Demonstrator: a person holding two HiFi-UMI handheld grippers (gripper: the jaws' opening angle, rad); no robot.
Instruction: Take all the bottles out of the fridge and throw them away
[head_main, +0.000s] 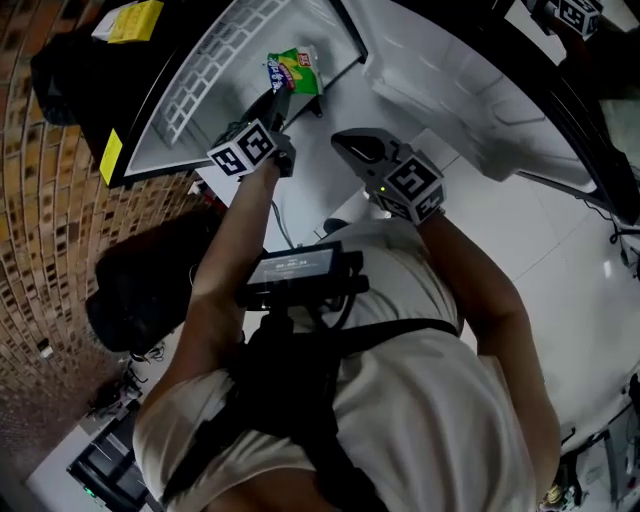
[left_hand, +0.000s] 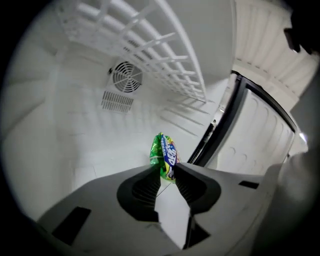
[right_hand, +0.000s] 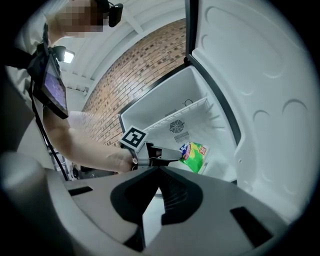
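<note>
A green snack packet (left_hand: 164, 154) with blue and yellow print is held at its lower edge by my left gripper (left_hand: 165, 171), which is shut on it inside the open white fridge (left_hand: 65, 145). The head view shows the same packet (head_main: 294, 72) hanging just beyond the left gripper (head_main: 277, 104), clear of the fridge floor. In the right gripper view the packet (right_hand: 194, 155) sits at the tip of the left gripper (right_hand: 175, 154). My right gripper (right_hand: 159, 168) is shut and empty, outside the fridge (right_hand: 165, 112), to the right of the left one. No bottle shows in any view.
A white wire shelf (left_hand: 167, 57) spans the fridge above the packet, with a round fan vent (left_hand: 125, 77) on the back wall. The open fridge door (right_hand: 260, 100) stands to the right. A brick wall (head_main: 40, 210) is on the left. A person's left forearm (head_main: 235, 235) reaches in.
</note>
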